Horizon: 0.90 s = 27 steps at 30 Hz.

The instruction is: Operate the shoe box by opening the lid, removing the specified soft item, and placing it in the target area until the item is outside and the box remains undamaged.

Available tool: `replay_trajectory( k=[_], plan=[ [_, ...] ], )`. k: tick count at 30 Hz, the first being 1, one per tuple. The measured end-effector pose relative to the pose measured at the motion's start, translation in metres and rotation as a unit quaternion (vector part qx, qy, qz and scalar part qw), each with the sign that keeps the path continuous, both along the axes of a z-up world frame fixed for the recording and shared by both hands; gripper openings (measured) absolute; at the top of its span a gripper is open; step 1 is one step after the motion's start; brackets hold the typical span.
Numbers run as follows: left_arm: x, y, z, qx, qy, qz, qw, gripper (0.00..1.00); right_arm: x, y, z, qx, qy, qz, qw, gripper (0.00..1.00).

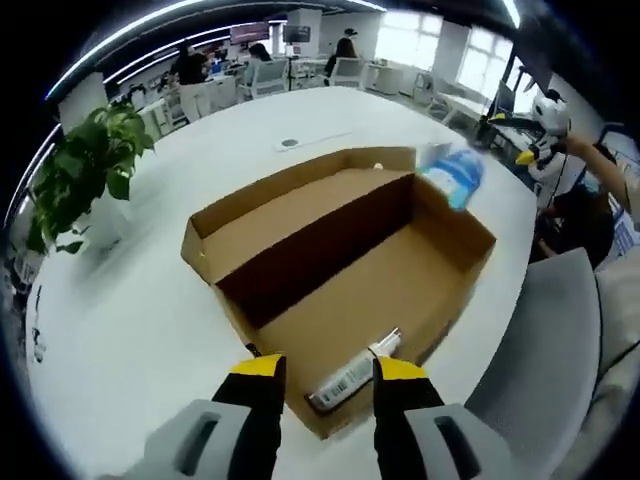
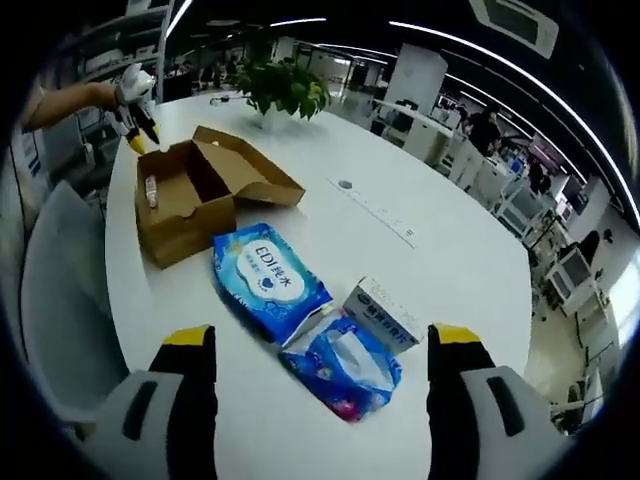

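I'm in an open-plan office: a big white desk with a potted plant, rows of workstations with people seated, long strip ceiling lights and bright windows behind.

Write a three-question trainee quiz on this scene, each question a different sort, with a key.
1. True or false: the shoe box has its lid open.
2. Which lies nearest the right gripper? A) tissue pack B) potted plant C) shoe box
3. Fill in: the blue wipes pack lies ___ the box.

Key: 1 true; 2 A; 3 outside
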<state>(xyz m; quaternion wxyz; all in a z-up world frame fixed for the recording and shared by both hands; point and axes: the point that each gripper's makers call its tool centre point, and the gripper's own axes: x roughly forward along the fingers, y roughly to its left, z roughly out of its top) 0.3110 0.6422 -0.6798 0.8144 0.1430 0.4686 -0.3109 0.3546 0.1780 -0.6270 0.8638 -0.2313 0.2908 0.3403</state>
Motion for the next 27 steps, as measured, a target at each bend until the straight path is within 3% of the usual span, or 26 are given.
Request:
replay_trajectory(
  k=[8,11,18,21,25,27],
  plan=[
    [0.001,-0.012,-0.012,0.029,0.026,-0.095,0.9947,0.36,-0.021,0.006,-0.003,0.03,0.001,-0.013,0.9995,0.96],
    [0.003,-0.009,-0.018,0.064,0.026,-0.133,0.9887,0.38,-0.031,0.006,-0.005,0.042,0.009,-0.026,0.9987,0.96],
    [0.0,-0.014,-0.032,0.103,0.042,-0.22,0.9691,0.51,-0.049,0.009,-0.008,0.062,0.012,-0.036,0.9973,0.96],
    [0.001,-0.017,-0.036,0.108,0.051,-0.24,0.9633,0.54,-0.055,0.01,-0.011,0.06,0.015,-0.038,0.9974,0.96],
    [0.002,-0.024,-0.041,0.112,0.052,-0.294,0.9478,0.57,-0.061,0.012,-0.012,0.069,0.017,-0.041,0.9966,0.96],
    [0.002,-0.027,-0.043,0.112,0.057,-0.308,0.9432,0.57,-0.063,0.013,-0.014,0.072,0.018,-0.041,0.9964,0.96]
  ],
)
